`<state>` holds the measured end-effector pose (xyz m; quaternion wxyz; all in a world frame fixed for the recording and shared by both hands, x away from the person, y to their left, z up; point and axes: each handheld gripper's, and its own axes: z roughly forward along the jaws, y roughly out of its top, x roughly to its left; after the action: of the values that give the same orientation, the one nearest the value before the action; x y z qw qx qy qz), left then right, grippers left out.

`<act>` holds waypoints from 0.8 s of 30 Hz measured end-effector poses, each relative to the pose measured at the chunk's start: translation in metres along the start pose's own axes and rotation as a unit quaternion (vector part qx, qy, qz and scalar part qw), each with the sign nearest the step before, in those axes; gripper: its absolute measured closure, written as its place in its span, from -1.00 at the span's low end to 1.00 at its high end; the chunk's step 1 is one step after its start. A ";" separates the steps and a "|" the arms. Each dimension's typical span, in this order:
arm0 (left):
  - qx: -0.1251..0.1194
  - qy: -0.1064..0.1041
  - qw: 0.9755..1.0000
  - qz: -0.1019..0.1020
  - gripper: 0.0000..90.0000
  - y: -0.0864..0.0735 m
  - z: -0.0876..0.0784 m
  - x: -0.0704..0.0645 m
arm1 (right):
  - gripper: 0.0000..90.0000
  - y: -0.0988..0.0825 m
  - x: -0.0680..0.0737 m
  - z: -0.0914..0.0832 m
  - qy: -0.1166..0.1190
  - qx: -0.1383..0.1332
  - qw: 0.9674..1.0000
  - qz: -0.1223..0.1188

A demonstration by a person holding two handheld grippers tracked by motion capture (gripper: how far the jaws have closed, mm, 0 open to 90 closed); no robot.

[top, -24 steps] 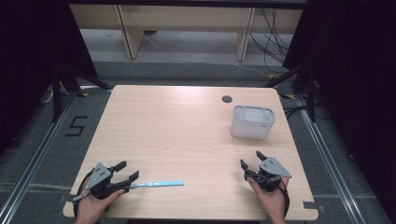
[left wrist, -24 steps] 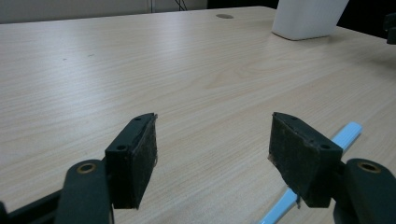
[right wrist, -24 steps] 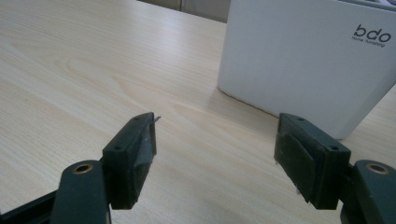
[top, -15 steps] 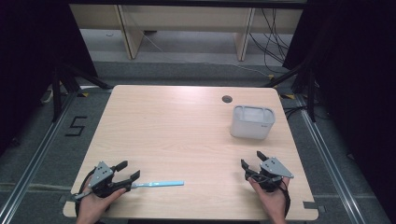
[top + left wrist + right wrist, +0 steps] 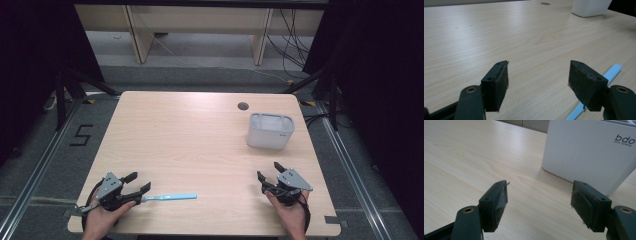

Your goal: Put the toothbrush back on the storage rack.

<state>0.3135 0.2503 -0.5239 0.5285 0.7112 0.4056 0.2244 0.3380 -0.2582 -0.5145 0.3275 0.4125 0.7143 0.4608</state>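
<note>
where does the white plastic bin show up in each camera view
High view: white bin at the table's far right, beyond the right gripper.
Left gripper view: top right corner.
Right gripper view: large, upper right.
Shared landmark: the round hole in the tabletop, also in the left gripper view.
</note>
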 end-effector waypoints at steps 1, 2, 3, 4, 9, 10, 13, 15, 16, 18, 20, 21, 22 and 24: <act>0.001 -0.001 1.000 0.003 -0.29 0.000 0.000 0.000 | -0.33 0.000 0.001 0.000 -0.001 0.002 1.000 0.002; 0.001 -0.002 1.000 0.003 -0.30 0.000 0.000 0.000 | -0.32 0.000 0.001 0.000 0.001 0.003 1.000 0.001; 0.001 -0.004 1.000 0.004 -0.30 0.000 0.000 0.000 | -0.33 0.000 0.001 0.000 0.002 0.004 1.000 0.000; 0.001 -0.005 1.000 0.003 -0.30 0.000 0.000 0.000 | -0.33 0.000 0.001 0.000 0.001 0.004 1.000 -0.003; 0.004 -0.019 1.000 0.018 -0.31 0.007 -0.001 -0.001 | -0.34 0.001 0.001 0.001 0.004 0.011 1.000 -0.008; 0.002 -0.025 0.999 0.021 -0.30 0.011 -0.002 -0.001 | -0.34 0.001 0.000 0.002 0.002 0.009 1.000 -0.026; 0.008 -0.046 0.998 0.042 -0.30 0.025 -0.003 -0.001 | -0.34 0.001 0.004 0.003 0.008 0.023 1.000 -0.013; 0.036 -0.067 0.995 0.065 -0.30 0.035 -0.003 -0.002 | -0.34 0.002 0.003 0.004 0.014 0.033 0.999 -0.023; 0.051 -0.079 0.992 0.079 -0.29 0.040 -0.002 -0.002 | -0.34 0.002 0.003 0.005 0.017 0.032 0.999 -0.030; 0.075 -0.095 0.986 0.115 -0.26 0.047 0.001 -0.005 | -0.33 0.002 0.004 0.005 0.013 0.035 0.999 -0.033; 0.098 -0.110 0.978 0.148 -0.24 0.055 0.004 -0.007 | -0.33 0.003 0.000 0.006 0.020 0.036 0.998 -0.057; 0.104 -0.123 0.975 0.152 -0.21 0.056 0.006 -0.009 | -0.33 0.003 0.001 0.006 0.018 0.041 0.998 -0.038; 0.116 -0.133 0.970 0.170 -0.21 0.059 0.008 -0.011 | -0.33 0.003 0.001 0.006 0.018 0.041 0.998 -0.038; 0.142 -0.163 0.955 0.201 -0.18 0.063 0.013 -0.014 | -0.33 0.003 0.000 0.007 0.021 0.043 0.998 -0.043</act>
<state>0.3368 0.2241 -0.4686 0.4244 0.8729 0.1905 0.1473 0.3449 -0.2547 -0.5143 0.3139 0.3851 0.7572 0.4240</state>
